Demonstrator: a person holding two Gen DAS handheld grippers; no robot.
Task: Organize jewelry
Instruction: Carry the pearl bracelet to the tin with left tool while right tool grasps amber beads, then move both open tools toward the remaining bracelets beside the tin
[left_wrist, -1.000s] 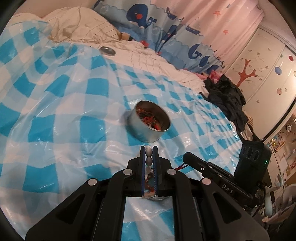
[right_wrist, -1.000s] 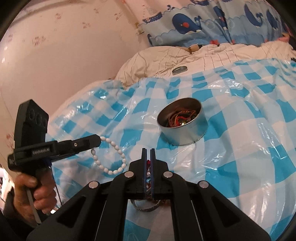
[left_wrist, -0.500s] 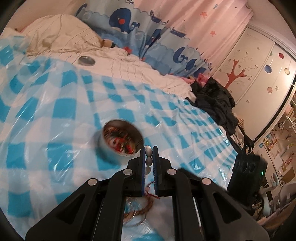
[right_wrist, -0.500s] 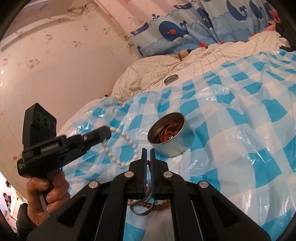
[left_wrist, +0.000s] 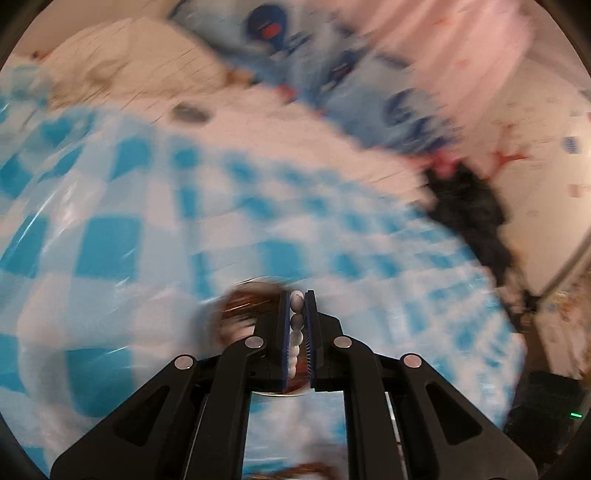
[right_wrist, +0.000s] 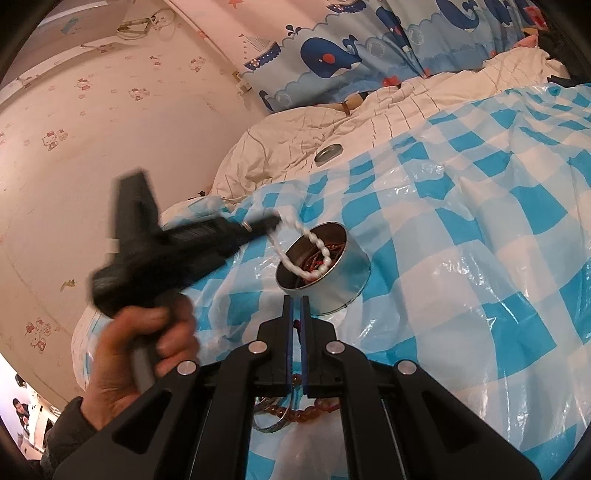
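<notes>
Right gripper (right_wrist: 296, 306): nearest the right wrist camera, its fingers (right_wrist: 287, 332) pressed together on a thin red cord; a string of reddish-brown beads (right_wrist: 310, 411) and a metal bangle (right_wrist: 273, 424) hang below them, over the bed.
Left hand (right_wrist: 140, 362): in the right wrist view it grips the handle of the left gripper (right_wrist: 271, 222), which is blurred.
Left gripper, own camera: fingers (left_wrist: 284, 332) pinching the white bead bracelet (left_wrist: 296, 325) between them, beads stacked in the narrow gap; this whole view is smeared.
White bead bracelet, right wrist view: its loop (right_wrist: 314, 254) hangs from the left gripper's tip, the low end over the open mouth of the tin; whether it touches the contents cannot be told.
Tin (right_wrist: 343, 288): round metal, open, standing on the checked sheet just beyond the right gripper's tip, with a tangle of red and brown jewelry (right_wrist: 327, 253) inside.
Checked sheet (right_wrist: 461, 229): glossy blue-and-white plastic spread over the bed.
Tin lid (right_wrist: 328, 152): round, metal, lying well beyond the tin on the cream quilt (right_wrist: 295, 140).
Curtain (right_wrist: 369, 44): blue with whales, behind the bed.
Dark clothes (left_wrist: 472, 206): a heap at the bed's far edge, blurred.
</notes>
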